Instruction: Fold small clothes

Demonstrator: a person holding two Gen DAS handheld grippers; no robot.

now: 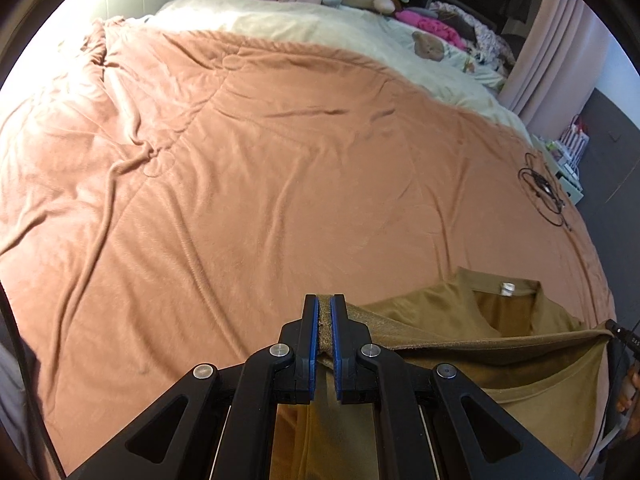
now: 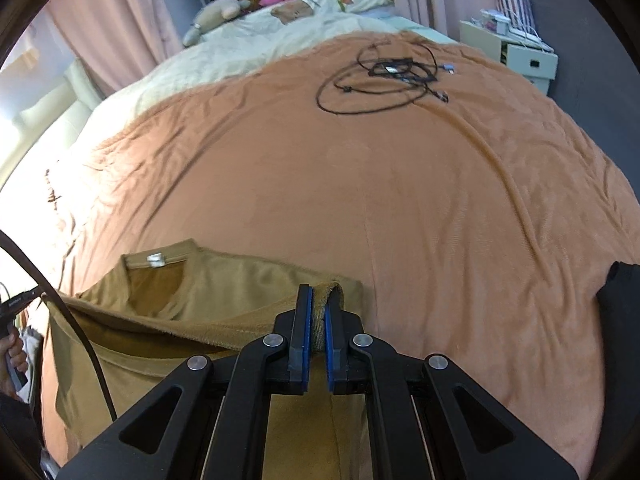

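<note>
Your left gripper (image 1: pixel 325 300) was pinching a thick folded edge of the olive-brown shirt (image 1: pixel 440 312) between its blue pads (image 1: pixel 316 340). Across from it, your right gripper (image 2: pixel 317 292) was clamped on the same edge of the shirt (image 2: pixel 240 276), which stretched taut between the two. Its lifted edge hung over the rest of the garment, lying on the peach blanket (image 1: pixel 240 180), white neck label (image 2: pixel 156 259) facing up. Farther off on the blanket (image 2: pixel 440 200) lay a tangle of black cables (image 2: pixel 384 76).
</note>
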